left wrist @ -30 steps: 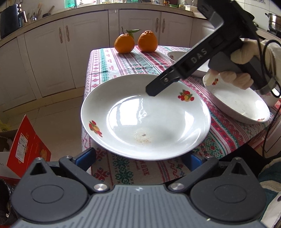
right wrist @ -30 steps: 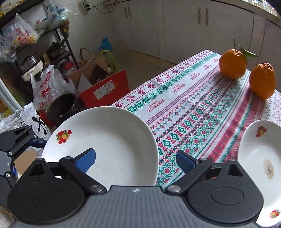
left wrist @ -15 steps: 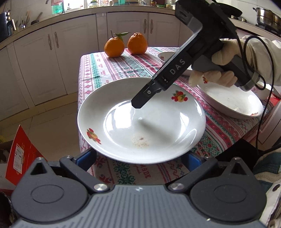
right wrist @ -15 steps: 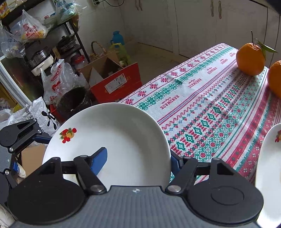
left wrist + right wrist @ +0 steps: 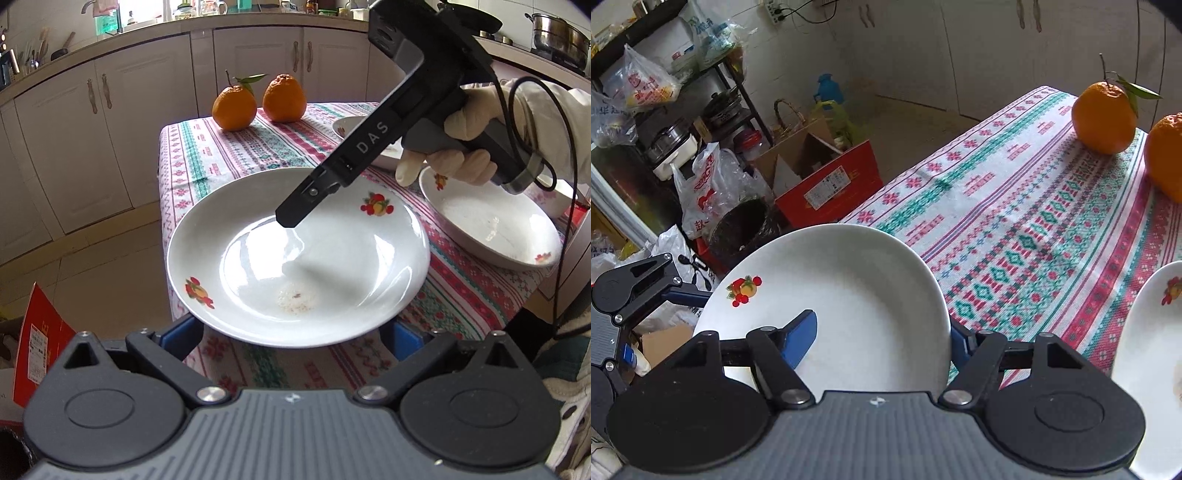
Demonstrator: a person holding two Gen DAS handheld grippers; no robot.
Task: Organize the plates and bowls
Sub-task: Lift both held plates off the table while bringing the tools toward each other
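change: our right gripper (image 5: pixel 882 338) jaws have just been closing, now pinching the white fruit-print ceramic plate (image 5: pixel 849 295) rim | left gripper (image 5: pixel 291 332): grip unclear | meaning: we are readying the plate, overhanging the patterned table (image 5: pixel 1052 221) corner, for lifting

I see a white plate (image 5: pixel 332 258) with fruit prints, crumbs inside, lifted level with its rim between my right jaws; two more white plates (image 5: pixel 491 229) right of them.
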